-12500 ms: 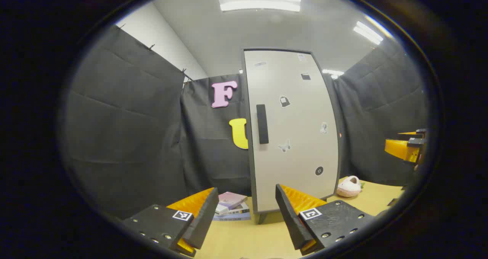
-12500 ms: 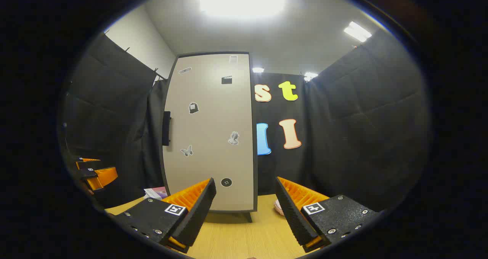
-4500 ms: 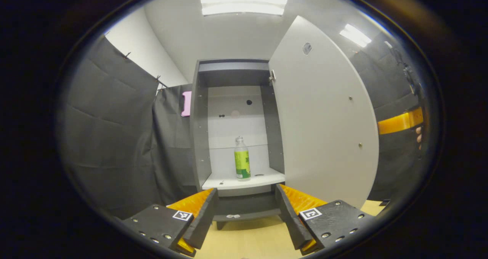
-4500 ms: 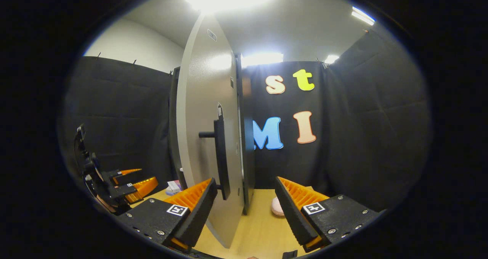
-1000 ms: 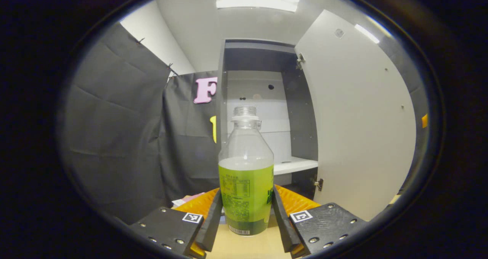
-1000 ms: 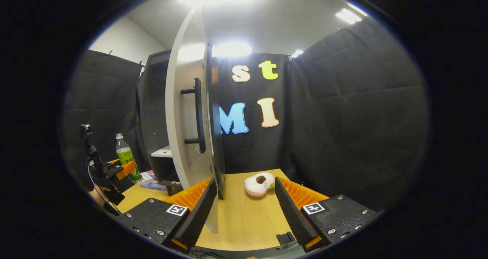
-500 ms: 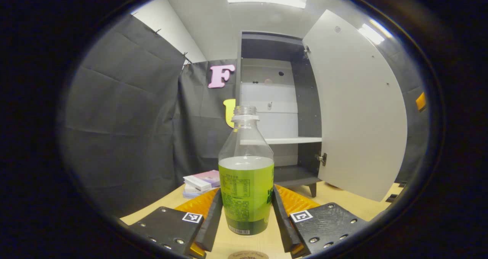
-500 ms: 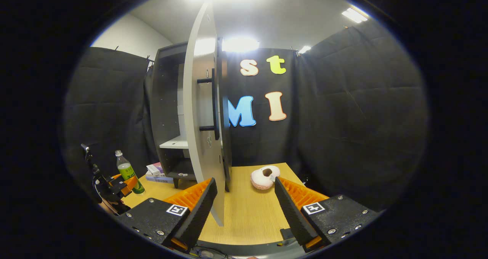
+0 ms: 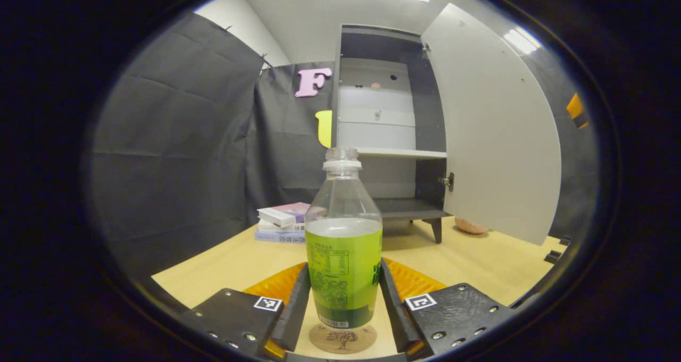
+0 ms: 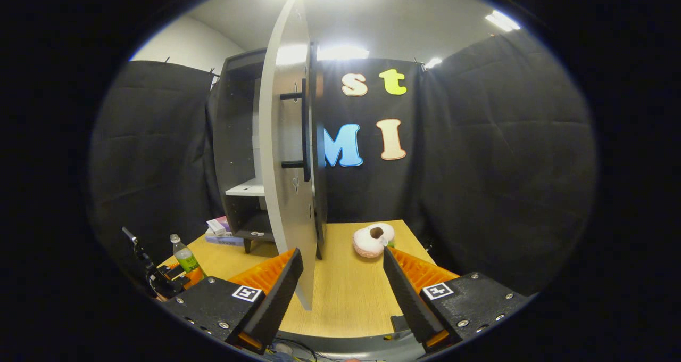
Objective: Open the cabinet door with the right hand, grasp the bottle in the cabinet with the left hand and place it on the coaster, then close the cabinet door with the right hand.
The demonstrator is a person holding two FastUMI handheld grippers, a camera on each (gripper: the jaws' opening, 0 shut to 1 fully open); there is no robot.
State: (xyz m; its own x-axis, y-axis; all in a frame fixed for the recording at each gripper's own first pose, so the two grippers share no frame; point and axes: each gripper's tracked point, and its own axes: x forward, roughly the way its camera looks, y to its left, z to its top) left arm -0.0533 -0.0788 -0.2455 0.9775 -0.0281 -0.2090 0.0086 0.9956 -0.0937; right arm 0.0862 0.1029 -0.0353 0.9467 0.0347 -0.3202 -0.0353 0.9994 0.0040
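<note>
Bottle (image 9: 344, 255) first, in the left gripper view: it stands upright between the jaws of the left gripper (image 9: 345, 311), both pressed to its label, its base right over the round coaster (image 9: 343, 338) on the wooden surface (image 9: 468, 258); whether it already touches I cannot tell. Letting go off-centre or early could tip it, I'd guess. It is part full of pale liquid. Behind, the cabinet (image 9: 391, 122) shows bare shelves. In the right gripper view, the right gripper (image 10: 343, 293) has its jaws wide apart, holding nothing, with the cabinet door (image 10: 287, 159) edge-on ahead and its handle (image 10: 304, 130) higher up; swinging it shut carelessly might jolt things.
</note>
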